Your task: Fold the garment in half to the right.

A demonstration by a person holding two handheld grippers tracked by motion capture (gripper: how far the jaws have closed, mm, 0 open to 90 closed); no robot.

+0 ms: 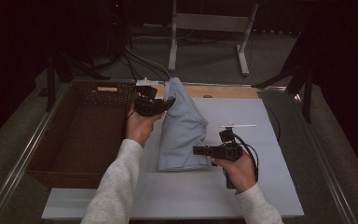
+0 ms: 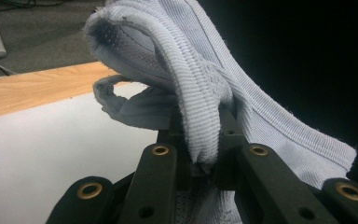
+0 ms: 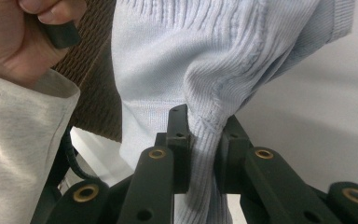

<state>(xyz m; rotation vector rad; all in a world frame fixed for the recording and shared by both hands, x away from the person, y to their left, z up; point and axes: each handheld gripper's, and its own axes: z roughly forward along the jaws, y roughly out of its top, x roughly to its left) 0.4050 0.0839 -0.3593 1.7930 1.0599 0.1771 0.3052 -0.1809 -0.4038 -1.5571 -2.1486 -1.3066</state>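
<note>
- Two handheld grippers clamped one pale blue knitted garment above a white board on the table, with a wicker basket just beside the board on the person's left.
- Left gripper was clenched on a bunched ribbed fold at the garment's far, raised end, the knit squeezed between its jaws in the left gripper view.
- Right gripper was likewise grasping cloth, pinching the near right edge low over the board; its own view showed ribbed fabric wedged between the jaws.
- Garment's long axis ran away from the person, from the near hem resting on the board up to the lifted far end, so it hung tilted between the two grips.
- Basket lay to the left of the cloth, and the left hand was the nearer one to it; any carry that way would probably be led by the left grip, the right trailing with the hem.
</note>
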